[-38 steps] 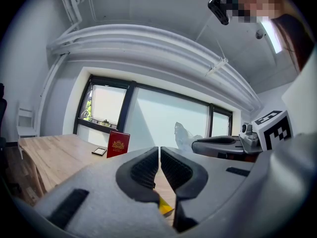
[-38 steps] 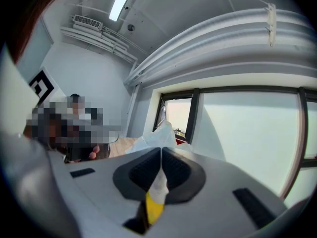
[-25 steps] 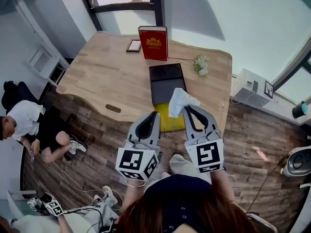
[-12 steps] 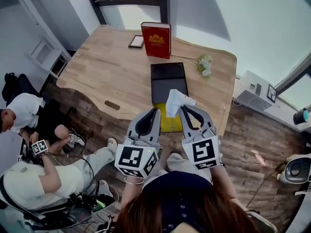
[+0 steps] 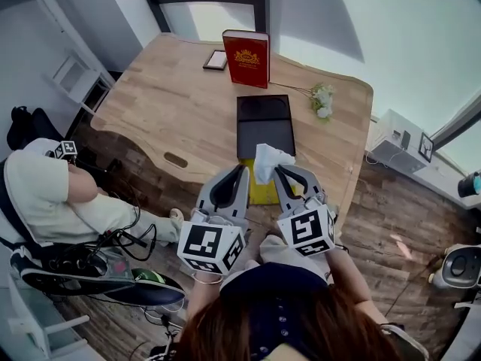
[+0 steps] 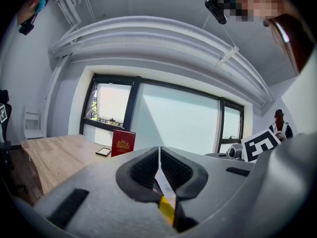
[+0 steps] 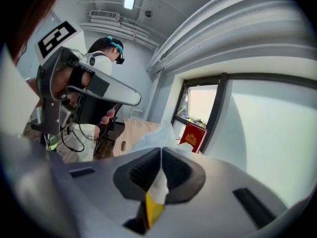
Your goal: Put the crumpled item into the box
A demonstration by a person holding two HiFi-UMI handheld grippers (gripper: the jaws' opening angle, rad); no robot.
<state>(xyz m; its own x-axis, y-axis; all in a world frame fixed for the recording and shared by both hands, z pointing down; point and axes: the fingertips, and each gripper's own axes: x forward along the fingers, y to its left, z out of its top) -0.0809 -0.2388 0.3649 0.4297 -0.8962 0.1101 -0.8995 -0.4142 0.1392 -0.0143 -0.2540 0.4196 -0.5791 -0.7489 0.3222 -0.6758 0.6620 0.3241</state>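
In right gripper, bunched white tissue

Light wooden table: rounded corners, slot near front edge.
Red hardcover book: upright, at far edge.
Small dark-framed flat item: just left of book.
White flower sprig: lying near right edge.
Person in white shirt: seated at left, beside table.
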